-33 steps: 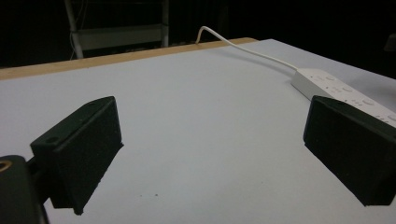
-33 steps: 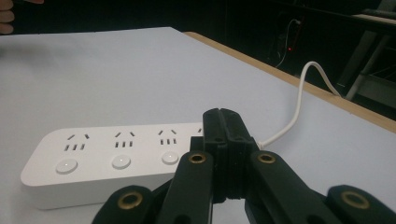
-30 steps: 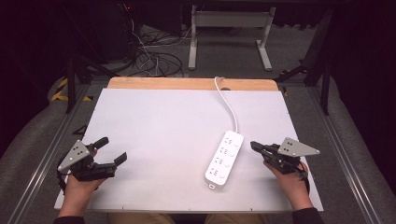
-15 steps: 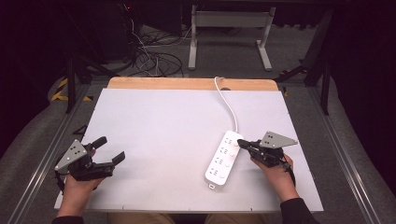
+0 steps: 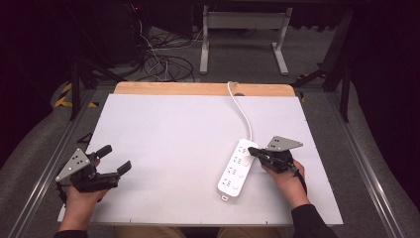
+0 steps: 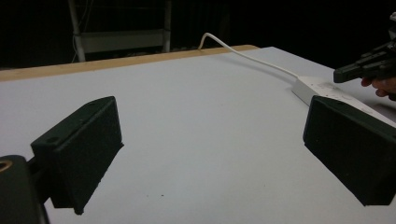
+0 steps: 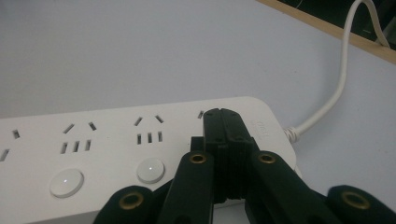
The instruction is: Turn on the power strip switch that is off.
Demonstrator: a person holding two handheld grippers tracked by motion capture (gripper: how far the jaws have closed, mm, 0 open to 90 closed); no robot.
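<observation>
The right hand-held gripper (image 7: 224, 116), jaws squeezed together w/ nothing between, pokes over the long white plastic power strip (image 5: 238, 166), prob. to press a round button; left hand-held gripper (image 5: 113, 158) waits wide apart on the white tabletop (image 5: 173, 134).

Black claws (image 7: 226, 140) (brass-ringed screws), grey triangular plates, dark sleeves (image 5: 309, 220).

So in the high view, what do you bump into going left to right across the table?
Left hand-held gripper → power strip → right hand-held gripper, jaws shut, tips over the strip.
</observation>
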